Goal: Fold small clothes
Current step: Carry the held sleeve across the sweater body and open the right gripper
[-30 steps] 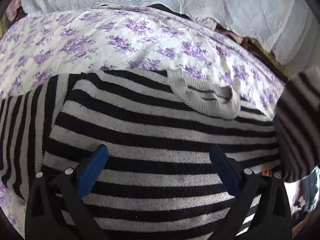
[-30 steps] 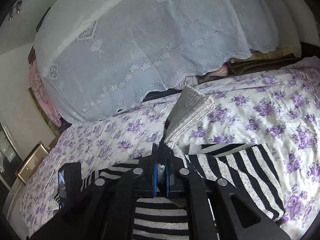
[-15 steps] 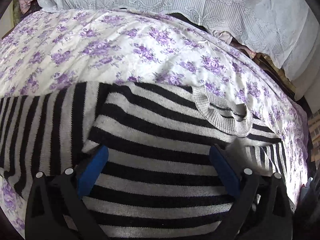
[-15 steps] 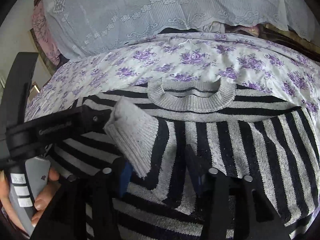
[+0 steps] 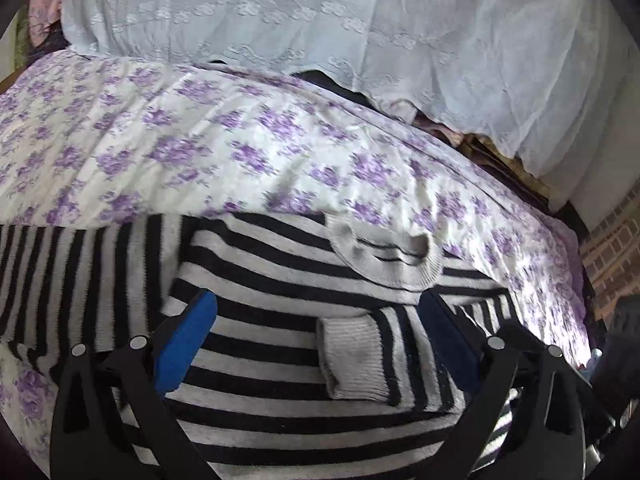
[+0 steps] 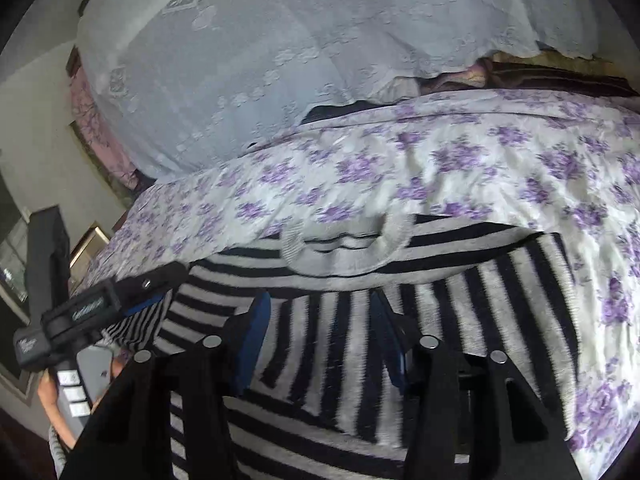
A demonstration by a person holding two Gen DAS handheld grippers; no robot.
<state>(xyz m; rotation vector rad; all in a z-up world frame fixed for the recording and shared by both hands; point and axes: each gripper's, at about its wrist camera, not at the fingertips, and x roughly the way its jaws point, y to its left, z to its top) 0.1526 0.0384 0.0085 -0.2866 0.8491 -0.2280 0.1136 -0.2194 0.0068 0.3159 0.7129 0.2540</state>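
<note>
A knitted sweater (image 5: pixel 280 412) with black and grey stripes is lying flat on a bedsheet (image 5: pixel 200 152) of thin white cloth printed with purple flowers. Its ribbed grey collar (image 5: pixel 388 258) is lying at the far edge of the sweater, toward a pale lace cover (image 5: pixel 360 32) that is hanging behind the bed. One sleeve is lying folded across the sweater's chest, and its ribbed grey cuff (image 5: pixel 354 360) is resting just below the collar. The other sleeve (image 5: pixel 60 280) is stretching out flat to the left of the sweater's body.

The left gripper (image 5: pixel 318 344) is hovering over the chest with its blue-padded jaws spread wide on both sides of the cuff, gripping nothing. The right gripper (image 6: pixel 320 340) is standing with its jaws apart above the folded sleeve (image 6: pixel 420 320), also holding nothing; whether its pads are touching the knit, I cannot tell.
</note>
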